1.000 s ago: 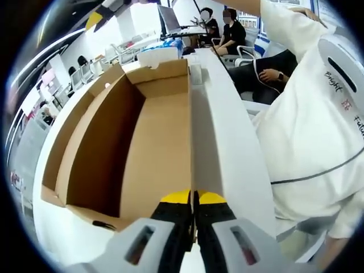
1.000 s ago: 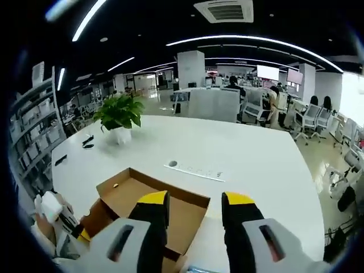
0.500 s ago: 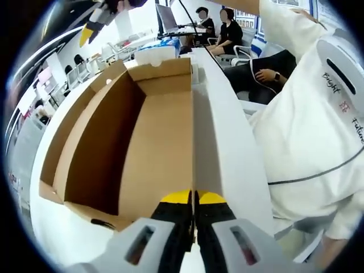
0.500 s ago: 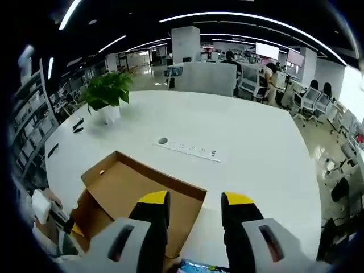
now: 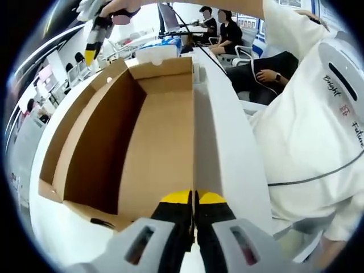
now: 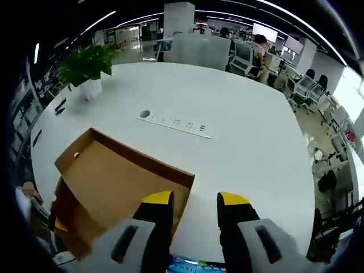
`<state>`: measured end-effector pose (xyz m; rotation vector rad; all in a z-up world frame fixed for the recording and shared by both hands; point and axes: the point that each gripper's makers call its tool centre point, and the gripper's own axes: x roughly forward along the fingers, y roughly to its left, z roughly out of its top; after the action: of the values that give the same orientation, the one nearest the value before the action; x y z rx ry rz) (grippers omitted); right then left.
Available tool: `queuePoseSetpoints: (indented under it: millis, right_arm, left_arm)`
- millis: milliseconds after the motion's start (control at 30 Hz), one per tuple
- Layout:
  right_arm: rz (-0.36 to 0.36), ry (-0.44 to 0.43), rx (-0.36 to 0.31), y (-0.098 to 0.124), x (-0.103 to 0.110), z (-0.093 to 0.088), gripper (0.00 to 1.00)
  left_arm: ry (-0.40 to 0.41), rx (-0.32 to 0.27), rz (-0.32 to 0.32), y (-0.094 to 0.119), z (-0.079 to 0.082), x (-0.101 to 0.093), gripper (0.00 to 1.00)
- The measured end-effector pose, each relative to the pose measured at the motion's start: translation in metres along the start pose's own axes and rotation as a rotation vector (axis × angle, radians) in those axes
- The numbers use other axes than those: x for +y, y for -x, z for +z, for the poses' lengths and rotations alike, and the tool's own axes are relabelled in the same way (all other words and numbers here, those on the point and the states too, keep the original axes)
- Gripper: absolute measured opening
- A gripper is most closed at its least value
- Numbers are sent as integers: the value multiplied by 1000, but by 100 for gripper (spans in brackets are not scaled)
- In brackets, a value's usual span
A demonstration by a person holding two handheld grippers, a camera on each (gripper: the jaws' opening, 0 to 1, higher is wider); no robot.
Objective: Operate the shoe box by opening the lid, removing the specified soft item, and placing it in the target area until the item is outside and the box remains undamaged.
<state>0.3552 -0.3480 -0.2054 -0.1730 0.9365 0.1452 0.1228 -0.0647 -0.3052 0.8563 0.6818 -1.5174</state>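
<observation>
Left tool clamped on shoe box wall; right tool spread apart above table.

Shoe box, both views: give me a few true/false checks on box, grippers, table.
1. The box is open and its inside looks bare. True.
2. The left gripper has its jaws spread wide. False: the yellow tips sit together at the box's near edge.
3. The right gripper has its jaws apart with nothing between them. True.
4. A potted plant stands inside the box. False: it stands on the white table, away from the box.
5. A power strip is set in the table beyond the box. True.
6. The box lies on the floor. False: it rests on the table.
</observation>
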Motion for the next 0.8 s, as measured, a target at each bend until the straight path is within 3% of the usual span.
queuePoseSetpoints:
  millis: [100,167,300,500,600,633,800]
  right_arm:
    - [-21,18,3,1,1,5,26]
    - [-9,28,55,-1,8,-4,26]
    - [-8,91,96,-14,18,-15,23]
    - [2,59,124,-34,19,-27,26]
    - [5,1,86,-39,15,-18,26]
    - [2,-16,101,-41,13,-20,26]
    - [-31,12,144,-49,12,-28,20]
  left_arm:
    - [2,1,-2,0,0,0,1]
    - [2,0,-3,0,0,0,1]
    - [-4,-2,1,0,0,-1,1]
    - [-21,-6,3,1,0,-1,1]
    - [-18,-6,1,1,0,0,1]
    - [-18,-6,1,1,0,-1,1]
    - [-16,-4,0,1,0,-1,1]
